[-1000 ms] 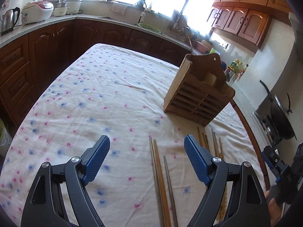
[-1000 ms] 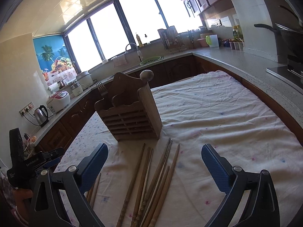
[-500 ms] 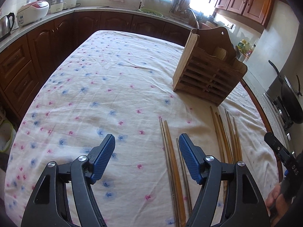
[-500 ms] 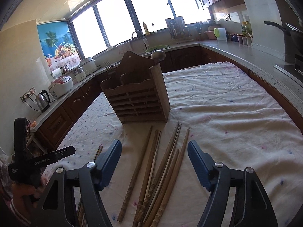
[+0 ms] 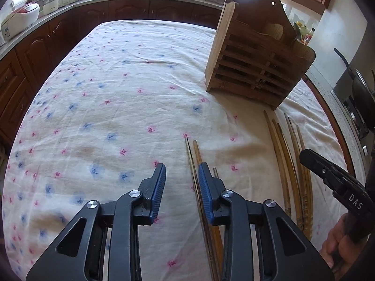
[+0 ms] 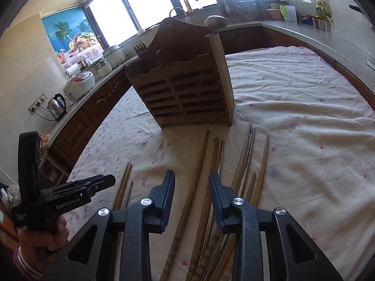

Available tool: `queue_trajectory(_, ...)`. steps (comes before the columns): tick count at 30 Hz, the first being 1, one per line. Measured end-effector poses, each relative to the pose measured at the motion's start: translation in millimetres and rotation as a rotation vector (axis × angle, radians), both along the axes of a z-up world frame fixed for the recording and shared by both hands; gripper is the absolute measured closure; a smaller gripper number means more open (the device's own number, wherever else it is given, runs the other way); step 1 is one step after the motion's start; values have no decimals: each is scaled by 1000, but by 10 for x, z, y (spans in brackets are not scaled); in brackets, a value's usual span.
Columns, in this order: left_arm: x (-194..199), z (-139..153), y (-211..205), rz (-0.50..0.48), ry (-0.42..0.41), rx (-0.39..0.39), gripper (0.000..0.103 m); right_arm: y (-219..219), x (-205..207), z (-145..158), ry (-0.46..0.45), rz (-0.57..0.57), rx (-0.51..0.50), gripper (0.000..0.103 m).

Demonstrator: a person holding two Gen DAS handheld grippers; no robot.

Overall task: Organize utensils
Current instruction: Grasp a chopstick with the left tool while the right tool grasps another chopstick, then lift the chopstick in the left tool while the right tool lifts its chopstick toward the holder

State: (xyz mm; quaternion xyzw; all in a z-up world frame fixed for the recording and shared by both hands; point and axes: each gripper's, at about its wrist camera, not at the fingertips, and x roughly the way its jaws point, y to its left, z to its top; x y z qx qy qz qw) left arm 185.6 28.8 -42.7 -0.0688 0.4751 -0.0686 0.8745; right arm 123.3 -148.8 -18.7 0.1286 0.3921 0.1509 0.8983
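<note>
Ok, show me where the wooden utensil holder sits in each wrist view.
Left wrist: wooden utensil holder upper right, beyond the chopsticks.
Right wrist: upper centre, standing behind the chopstick bundle.
Shared landmark: the white rice cooker on the counter.

Light: strong daylight through the wide kitchen windows, panes blown white | Shadows: slatted brown wooden utensil holder backlit, its near face dark | Lens: fisheye bend, black corners | Focus: sharp, no blur
</note>
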Motion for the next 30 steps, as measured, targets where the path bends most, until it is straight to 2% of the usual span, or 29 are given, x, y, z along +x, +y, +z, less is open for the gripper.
queue_trajectory(3, 60, -58, -34, -17, 20, 3, 82, 50, 132, -101, 42, 13, -8, 75)
queue_trajectory(11, 117, -82, -92, -59, 2, 39, 83, 179, 408, -233, 97, 32, -96, 77)
queue_trajectory(18, 91, -93, -202, -91, -12, 75, 84, 321, 565, -206, 80, 56, -210, 77)
queue_trajectory(20, 94, -100, -222, -90, -21, 84, 90, 403, 604, -208, 67, 69, -264, 78)
queue_trajectory(21, 95, -104, -227, -88, -27, 90, 95, 436, 609, -206, 62, 73, -292, 80)
queue_trajectory(22, 97, -107, -226, -88, -31, 88, 95, 458, 608, -206, 58, 73, -312, 85)
queue_trajectory(23, 99, -107, -217, -88, -31, 82, 96, 461, 606, -205, 56, 76, -315, 87)
queue_trajectory(24, 101, -107, -206, -87, -31, 76, 96, 459, 599, -202, 56, 79, -314, 93)
queue_trajectory(27, 99, -101, -162, -83, -22, 47, 99, 397, 580, -192, 62, 76, -276, 95)
queue_trajectory(30, 54, -73, -88, -79, -17, -3, 99, 270, 524, -156, 71, 70, -183, 96)
